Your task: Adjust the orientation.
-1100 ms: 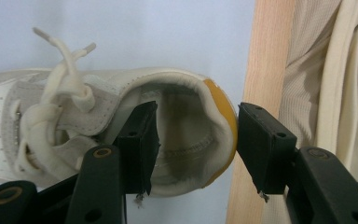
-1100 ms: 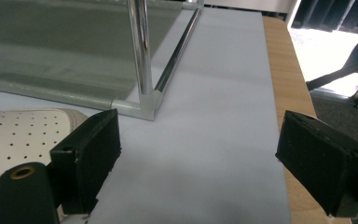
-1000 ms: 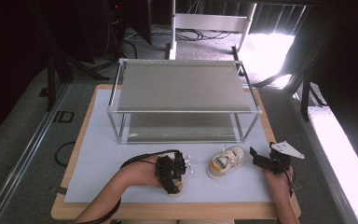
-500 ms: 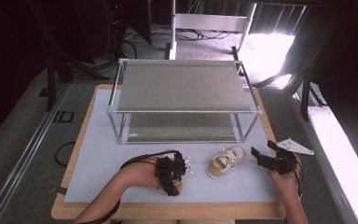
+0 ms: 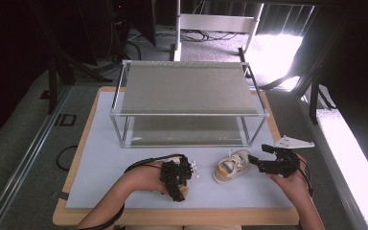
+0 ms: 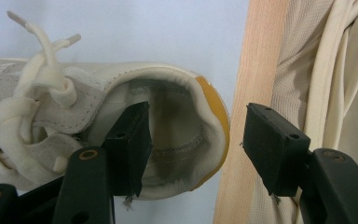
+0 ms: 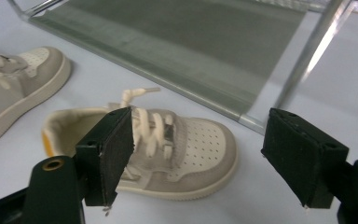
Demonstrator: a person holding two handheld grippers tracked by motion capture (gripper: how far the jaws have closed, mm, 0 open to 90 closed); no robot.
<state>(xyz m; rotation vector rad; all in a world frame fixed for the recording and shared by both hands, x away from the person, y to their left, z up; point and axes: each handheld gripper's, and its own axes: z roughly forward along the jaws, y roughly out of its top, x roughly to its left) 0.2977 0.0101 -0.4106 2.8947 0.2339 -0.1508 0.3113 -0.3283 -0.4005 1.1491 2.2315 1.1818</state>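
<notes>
Left gripper (image 6: 193,149) straddled the cream leather sneaker's (image 6: 121,116) heel, pads apart, jaws just widening; right gripper (image 7: 200,158) released, just narrowing, above second sneaker (image 7: 168,149).

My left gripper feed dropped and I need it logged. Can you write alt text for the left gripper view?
The left gripper straddles the heel of a small cream shoe: one black jaw sits inside the shoe's opening, the other outside past the orange-trimmed heel, with a gap to it. The shoe lies on a pale mat beside the table's wooden edge.
</notes>
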